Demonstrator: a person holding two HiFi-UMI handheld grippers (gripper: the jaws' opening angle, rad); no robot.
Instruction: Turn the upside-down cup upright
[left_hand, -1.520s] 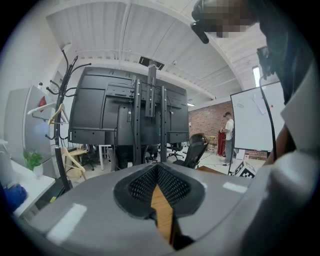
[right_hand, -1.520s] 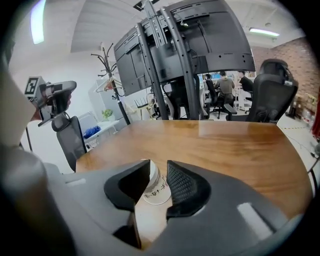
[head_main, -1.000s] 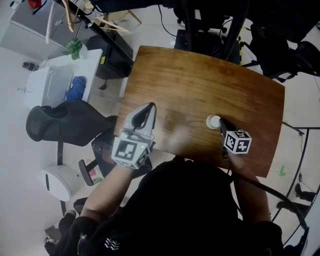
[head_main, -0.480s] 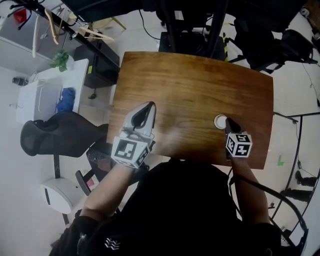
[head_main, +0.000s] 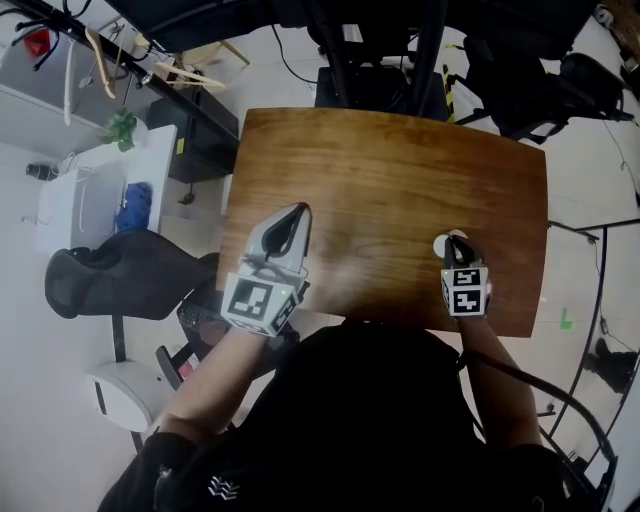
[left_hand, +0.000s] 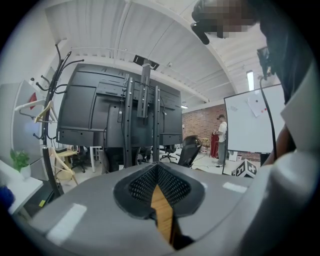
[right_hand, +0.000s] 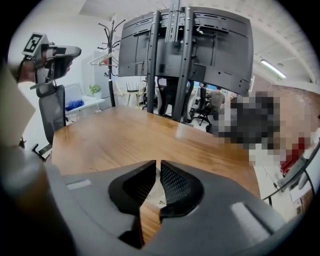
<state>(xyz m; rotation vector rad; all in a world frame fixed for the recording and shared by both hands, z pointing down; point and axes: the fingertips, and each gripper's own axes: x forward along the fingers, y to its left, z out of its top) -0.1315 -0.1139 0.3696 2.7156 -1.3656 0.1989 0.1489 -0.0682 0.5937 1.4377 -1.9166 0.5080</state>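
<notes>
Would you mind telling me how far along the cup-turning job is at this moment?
Done: nothing finished shows. The cup stands on the table, front right part, and which end is up cannot be told. In hand: the right gripper has its fingers pinched on what looks like the cup's white wall. The left gripper is shut, empty, held up in the air. Left: lift, flip, set down upright.

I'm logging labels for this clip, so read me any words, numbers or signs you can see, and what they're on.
No readable text anywhere.
Left cube, right cube: black-and-white square patterns, no letters.
Whiteboard: faint marks, too small to read.
Cup: no print shows.
</notes>
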